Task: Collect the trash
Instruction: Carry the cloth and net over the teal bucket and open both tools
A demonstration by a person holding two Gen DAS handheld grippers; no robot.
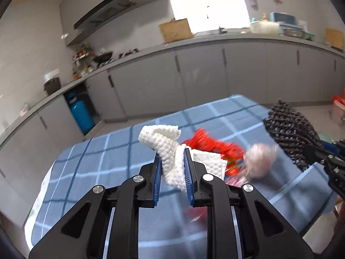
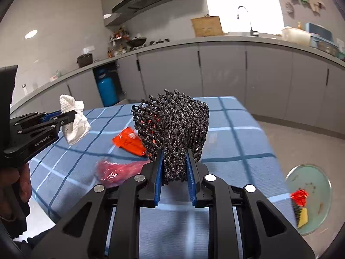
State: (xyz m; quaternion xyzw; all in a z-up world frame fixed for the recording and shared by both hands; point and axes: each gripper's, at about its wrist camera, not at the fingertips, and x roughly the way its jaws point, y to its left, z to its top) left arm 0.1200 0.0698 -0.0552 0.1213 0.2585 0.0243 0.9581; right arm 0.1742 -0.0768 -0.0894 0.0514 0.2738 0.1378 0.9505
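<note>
My left gripper [image 1: 172, 153] is shut on a white foam net sleeve [image 1: 166, 149] and holds it above the blue checked tablecloth [image 1: 103, 164]; both also show in the right wrist view, the left gripper [image 2: 73, 114] and the sleeve [image 2: 74, 118]. My right gripper [image 2: 174, 153] is shut on a black foam net [image 2: 174, 125], also seen at the right in the left wrist view [image 1: 291, 129]. An orange-red wrapper [image 2: 129, 141] and a red crumpled bag [image 2: 116, 170] lie on the table. A blurred pinkish ball [image 1: 259, 161] lies beside the red wrapper [image 1: 213, 144].
A green bin [image 2: 310, 198] with trash inside stands on the floor at the right of the table. Grey kitchen cabinets [image 2: 215, 73] and a counter run behind the table. A blue gas cylinder [image 2: 106, 88] stands under the counter.
</note>
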